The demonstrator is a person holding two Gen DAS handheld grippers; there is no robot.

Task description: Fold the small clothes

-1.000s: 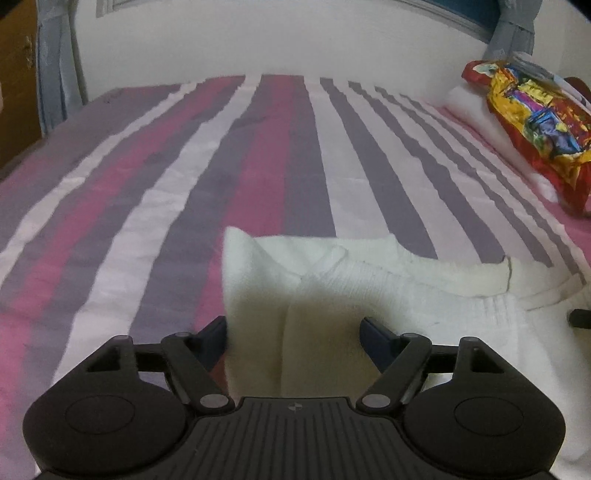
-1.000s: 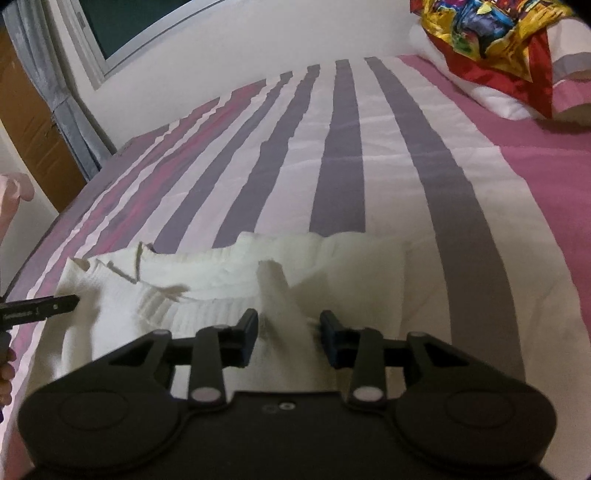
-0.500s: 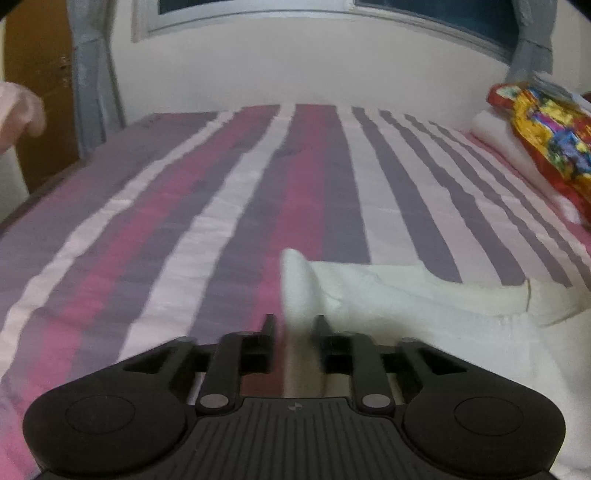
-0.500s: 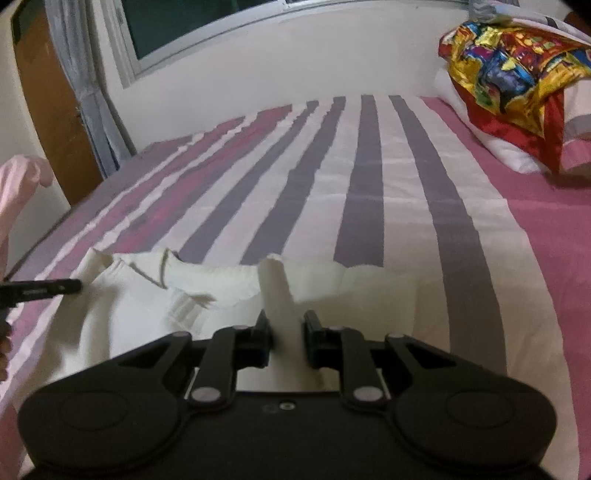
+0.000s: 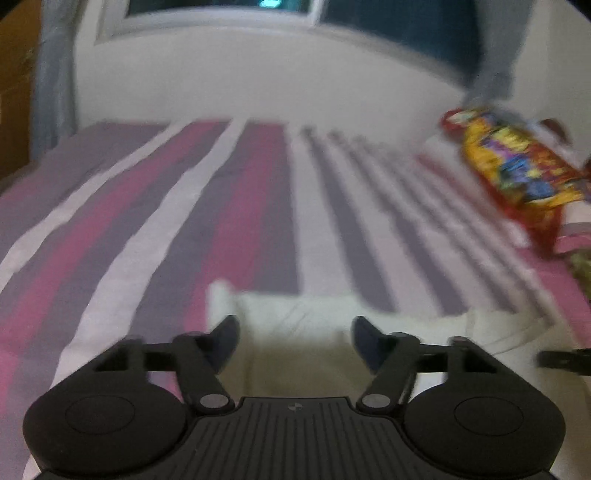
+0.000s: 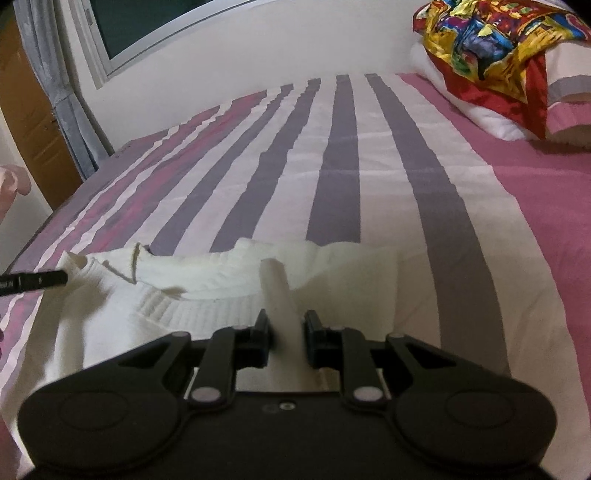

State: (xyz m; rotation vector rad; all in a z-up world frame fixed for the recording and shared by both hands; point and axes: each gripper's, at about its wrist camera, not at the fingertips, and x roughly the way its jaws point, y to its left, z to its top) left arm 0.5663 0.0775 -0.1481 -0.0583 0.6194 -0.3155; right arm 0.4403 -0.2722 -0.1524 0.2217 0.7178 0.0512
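At bottom centre, the right gripper (image 6: 283,330) is pinching a raised fold of the white sweater (image 6: 207,280) lying on the striped bedspread (image 6: 340,155). The blurred left view alone is showing the left gripper (image 5: 295,338), its jaws opening over the sweater, fingers clear of it.

The little white garment (image 6: 207,291) is a soft ribbed knit, matt and a bit fuzzy. Under it the striped bedspread (image 6: 340,177) is plain woven cloth, dull, lightly rumpled. The gripper bodies are matt black plastic, the left one's (image 5: 295,334) deck finely ridged. By the pillows, a bright printed fabric (image 6: 476,33) shines like satin.
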